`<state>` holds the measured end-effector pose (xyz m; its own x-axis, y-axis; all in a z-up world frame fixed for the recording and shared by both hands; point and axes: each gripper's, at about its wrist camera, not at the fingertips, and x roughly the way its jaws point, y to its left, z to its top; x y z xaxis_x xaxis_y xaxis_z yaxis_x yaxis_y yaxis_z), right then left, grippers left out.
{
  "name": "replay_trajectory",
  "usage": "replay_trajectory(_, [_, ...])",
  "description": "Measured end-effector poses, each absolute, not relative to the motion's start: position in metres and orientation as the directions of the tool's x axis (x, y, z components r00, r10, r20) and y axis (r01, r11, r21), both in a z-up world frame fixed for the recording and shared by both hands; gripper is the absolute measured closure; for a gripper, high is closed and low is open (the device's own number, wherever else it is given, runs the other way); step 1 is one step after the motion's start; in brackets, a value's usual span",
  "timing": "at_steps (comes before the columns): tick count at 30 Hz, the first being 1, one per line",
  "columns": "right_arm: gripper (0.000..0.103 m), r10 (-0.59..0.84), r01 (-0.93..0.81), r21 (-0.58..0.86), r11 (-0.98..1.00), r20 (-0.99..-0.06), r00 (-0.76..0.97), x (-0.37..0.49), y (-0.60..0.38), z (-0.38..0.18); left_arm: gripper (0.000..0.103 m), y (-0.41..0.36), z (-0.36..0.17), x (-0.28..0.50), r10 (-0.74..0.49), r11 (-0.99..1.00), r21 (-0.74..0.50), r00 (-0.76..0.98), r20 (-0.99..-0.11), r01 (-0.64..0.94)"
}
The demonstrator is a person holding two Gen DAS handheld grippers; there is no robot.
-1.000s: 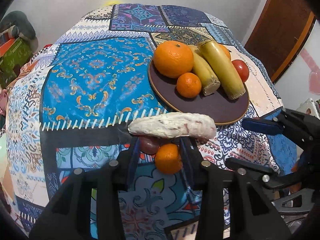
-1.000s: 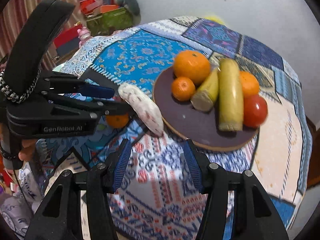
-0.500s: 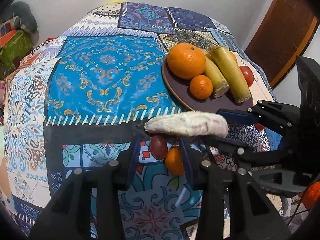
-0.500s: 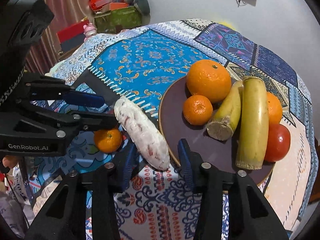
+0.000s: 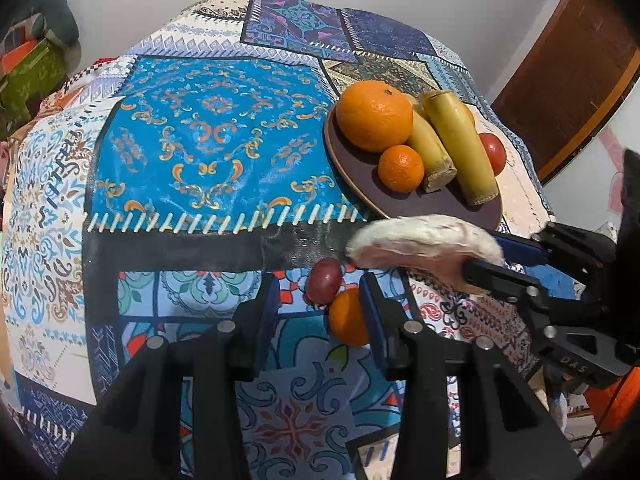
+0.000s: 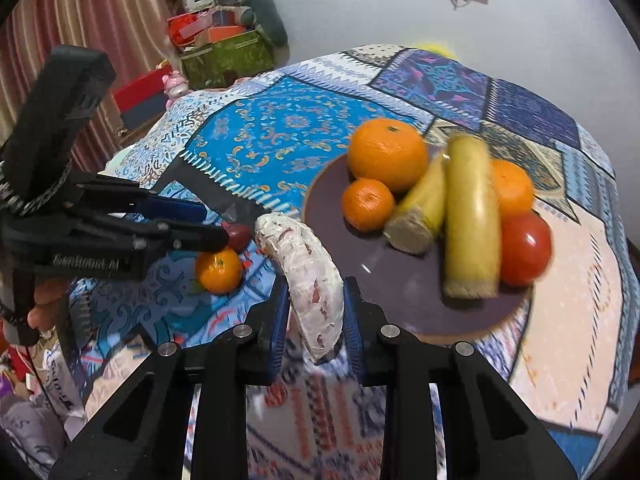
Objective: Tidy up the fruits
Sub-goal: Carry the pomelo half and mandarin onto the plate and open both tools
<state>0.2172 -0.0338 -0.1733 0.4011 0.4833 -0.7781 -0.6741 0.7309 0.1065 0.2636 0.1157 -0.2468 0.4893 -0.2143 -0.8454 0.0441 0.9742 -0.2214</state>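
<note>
We now clamp right gripper (image 6: 316, 320) on white mottled elongated fruit (image 6: 308, 276), handed over; left gripper (image 5: 318, 304) sits open, next: dark round plate (image 6: 400, 304)

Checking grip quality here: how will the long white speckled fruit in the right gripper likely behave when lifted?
The white fruit looks stiff, jutting past the right gripper without sagging. Gripped near one end, it may pivot. Its rounded shape would probably roll on the tablecloth.
</note>
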Motion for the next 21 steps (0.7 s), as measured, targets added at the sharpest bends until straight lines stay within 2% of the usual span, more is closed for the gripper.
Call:
replay_trajectory(4, [0.079,0.462,-0.638,0.106,0.763,-0.779,0.424,0.208,-0.062,-0.169,0.061,0.099,-0.246,0.262,-0.231,0.972,-0.218,0.478,-0.847,0.083])
replay_trajectory(12, [0.079,0.398,-0.572,0.081,0.816,-0.797,0.455,0.191,-0.111,-0.167,0.057,0.069,-0.251,0.262,-0.184,0.983,-0.158,0.477,-0.86,0.094])
replay_trajectory(18, [0.08,0.425,-0.528,0.152,0.835,-0.789,0.445,0.193,-0.126,-0.172,0.057,0.06,-0.254,0.256,-0.155,0.987,-0.111,0.477,-0.865,0.119])
replay_trajectory(21, [0.08,0.44,-0.526,0.164,0.835,-0.773,0.457,0.193,-0.125,-0.168,0.053,0.062,-0.256,0.252,-0.153,0.987,-0.107,0.471,-0.869,0.123])
